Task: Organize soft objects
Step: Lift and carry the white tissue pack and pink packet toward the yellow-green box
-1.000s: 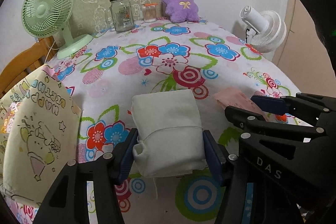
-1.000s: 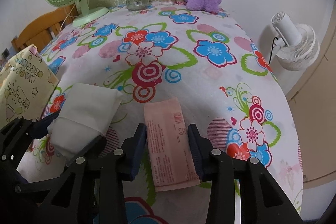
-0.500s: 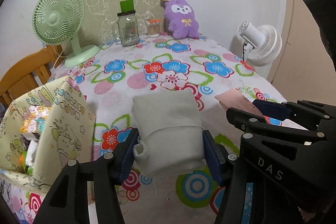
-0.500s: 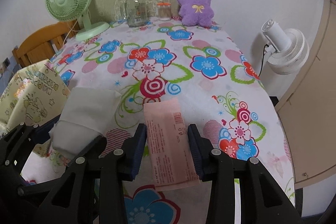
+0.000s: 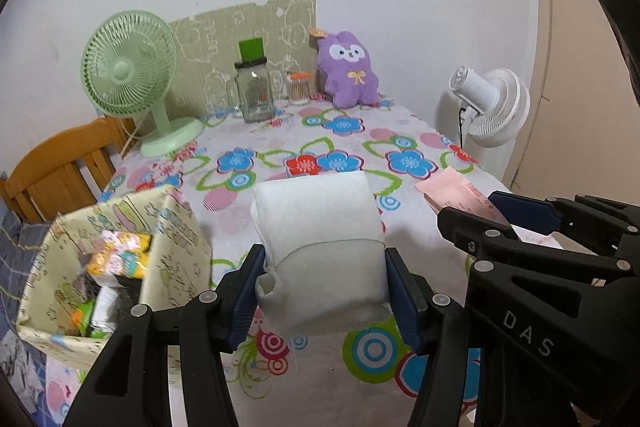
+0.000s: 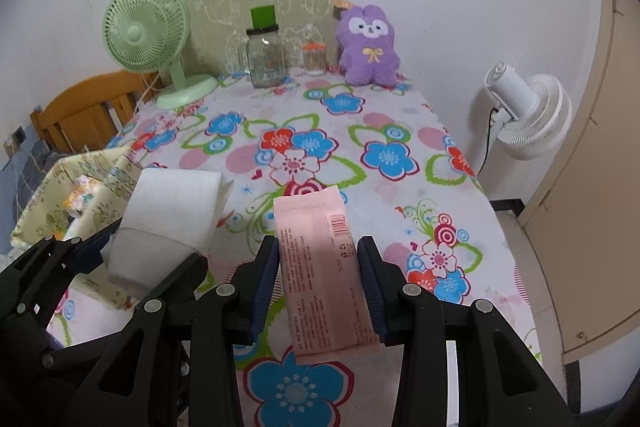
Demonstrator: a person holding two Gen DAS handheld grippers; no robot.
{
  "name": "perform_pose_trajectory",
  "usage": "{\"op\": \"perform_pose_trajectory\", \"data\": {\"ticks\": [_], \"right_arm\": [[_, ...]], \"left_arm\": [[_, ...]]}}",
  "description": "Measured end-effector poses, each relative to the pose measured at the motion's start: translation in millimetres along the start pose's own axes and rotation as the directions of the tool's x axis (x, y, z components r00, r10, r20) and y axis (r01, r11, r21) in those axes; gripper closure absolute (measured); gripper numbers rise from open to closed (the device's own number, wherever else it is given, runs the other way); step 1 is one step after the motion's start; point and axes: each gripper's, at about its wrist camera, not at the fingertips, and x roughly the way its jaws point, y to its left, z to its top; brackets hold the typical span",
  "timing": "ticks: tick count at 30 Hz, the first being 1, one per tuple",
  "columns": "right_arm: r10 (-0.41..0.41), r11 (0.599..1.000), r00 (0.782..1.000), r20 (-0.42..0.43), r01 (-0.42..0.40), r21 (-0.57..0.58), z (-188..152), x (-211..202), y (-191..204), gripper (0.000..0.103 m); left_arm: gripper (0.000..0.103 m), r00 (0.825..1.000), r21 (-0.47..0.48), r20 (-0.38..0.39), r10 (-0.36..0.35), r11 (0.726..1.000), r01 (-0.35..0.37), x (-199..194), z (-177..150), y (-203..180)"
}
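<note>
Judging progress as midway: white foam roll point(image 5: 320, 247) clamped in left hand-held gripper point(image 5: 324, 291), pink packet point(image 6: 320, 267) clamped in right hand-held gripper point(image 6: 318, 279), both held beside the part-filled storage box point(image 5: 176, 259), neither yet deposited.

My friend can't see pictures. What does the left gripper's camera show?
The left gripper squeezes a white folded foam bundle above a flowery tablecloth. A storage box sits left; the right gripper holds a pink packet. A green fan and purple plush stand behind.
</note>
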Motion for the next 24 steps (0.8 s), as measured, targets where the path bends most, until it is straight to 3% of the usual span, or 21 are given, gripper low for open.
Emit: {"op": "perform_pose_trajectory", "data": {"ticks": [24], "right_arm": [[0.037, 0.999, 0.989, 0.14, -0.038, 0.003, 28.3, -72.0, 23.7, 0.06]], "left_arm": [[0.045, 0.989, 0.029, 0.135, 0.051, 0.998, -0.055, -65.6, 31.1, 17.0]]}}
